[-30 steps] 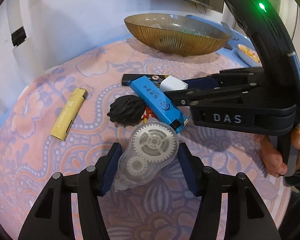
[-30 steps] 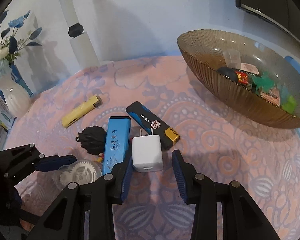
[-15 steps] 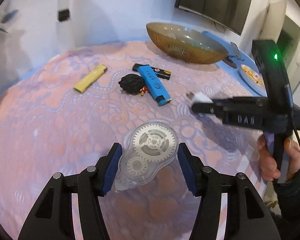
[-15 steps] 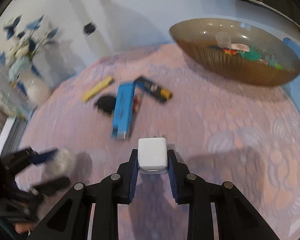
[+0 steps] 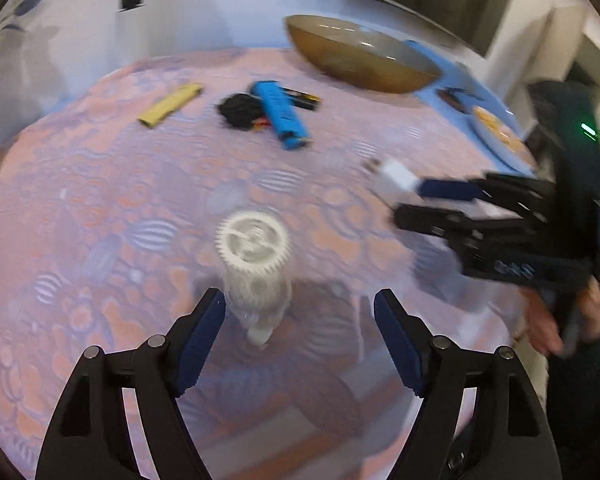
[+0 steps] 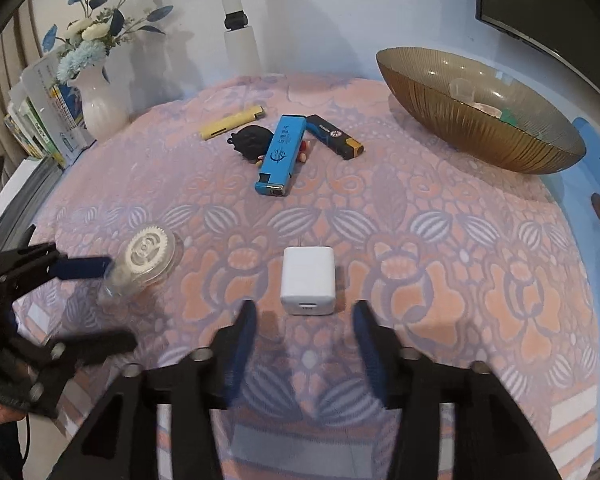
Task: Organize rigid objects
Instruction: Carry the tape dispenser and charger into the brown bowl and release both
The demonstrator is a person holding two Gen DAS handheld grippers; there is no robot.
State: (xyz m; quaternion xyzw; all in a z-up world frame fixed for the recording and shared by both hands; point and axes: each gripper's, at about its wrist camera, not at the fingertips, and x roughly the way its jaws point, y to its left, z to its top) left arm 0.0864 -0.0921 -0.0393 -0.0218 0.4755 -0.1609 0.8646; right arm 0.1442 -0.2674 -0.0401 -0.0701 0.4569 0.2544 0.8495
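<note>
Both tools have let go since half a second back: they were each pinching something in the air, and now both items sit low on the table, well apart from the pile they came out of.

From the left wrist camera, pretty blurry: the left tool (image 5: 300, 316) is spread wide, and the clear correction tape dispenser (image 5: 256, 268) with its white gears sits between the fingers, nearer the left one; touching or not, I can't tell. Off to the right you can see the right tool (image 5: 404, 200) from the side with the white charger (image 5: 396, 178) at its tips, and the person's hand (image 5: 552, 320) behind it. Farther back are the yellow lighter (image 5: 171, 105), the blue lighter (image 5: 282, 115) and the brown bowl (image 5: 360, 60).

From the right wrist camera, way sharper: the right tool (image 6: 304, 320) is spread too, with the charger (image 6: 308, 280) flat on the table just ahead of the fingers, clear of both. This view shows what the other misses: a black lighter (image 6: 334, 137) and a black lump (image 6: 252, 140) beside the blue one, stuff already in the bowl (image 6: 480, 120), and a vase of flowers (image 6: 100, 96).

Looks like the set-down step of laying things out in a row. I'd guess next is backing off and going for the lighters.
</note>
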